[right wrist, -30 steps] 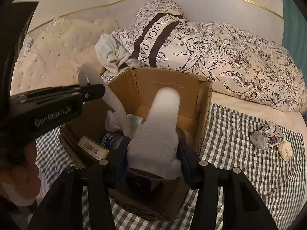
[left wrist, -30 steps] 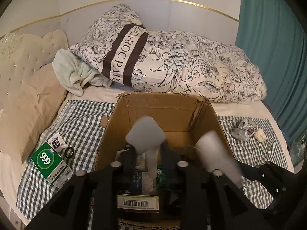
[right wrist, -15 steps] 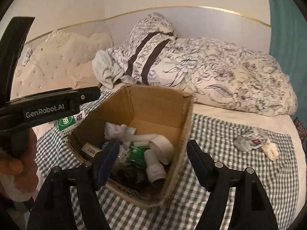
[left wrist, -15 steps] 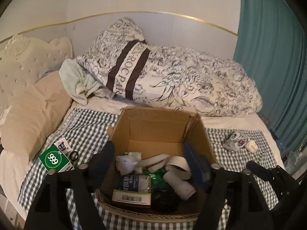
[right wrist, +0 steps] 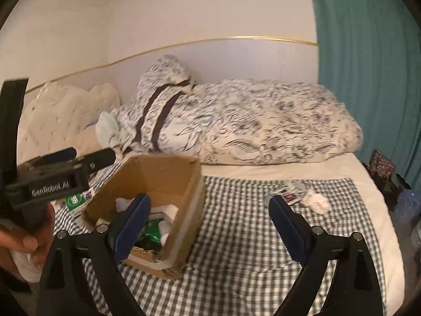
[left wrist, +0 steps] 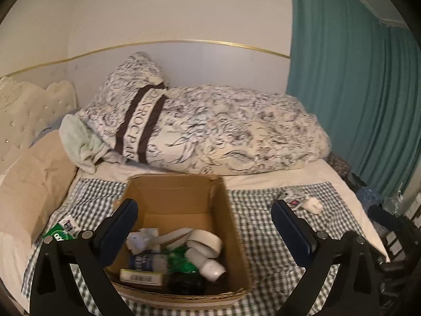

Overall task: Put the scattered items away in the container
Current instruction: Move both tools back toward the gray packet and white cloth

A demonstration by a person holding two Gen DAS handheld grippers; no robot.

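Both hand-held grippers spread wide and holding nothing, box half full

The left hand-held gripper (left wrist: 204, 225) hangs over the cardboard box (left wrist: 223, 210) on the bed's checked blanket (left wrist: 263, 237), jaws wide apart; inside lie a white roll (left wrist: 208, 241), something green (left wrist: 180, 260) and a barcoded pack (left wrist: 140, 277). The right hand-held gripper (right wrist: 209, 217) is just as open, sitting to the box's right. Not in the box: a crumpled wrapper (right wrist: 294, 193) touching a white wad (right wrist: 317, 201) well off to the right, plus a green packet (left wrist: 59, 234) just left of the box.
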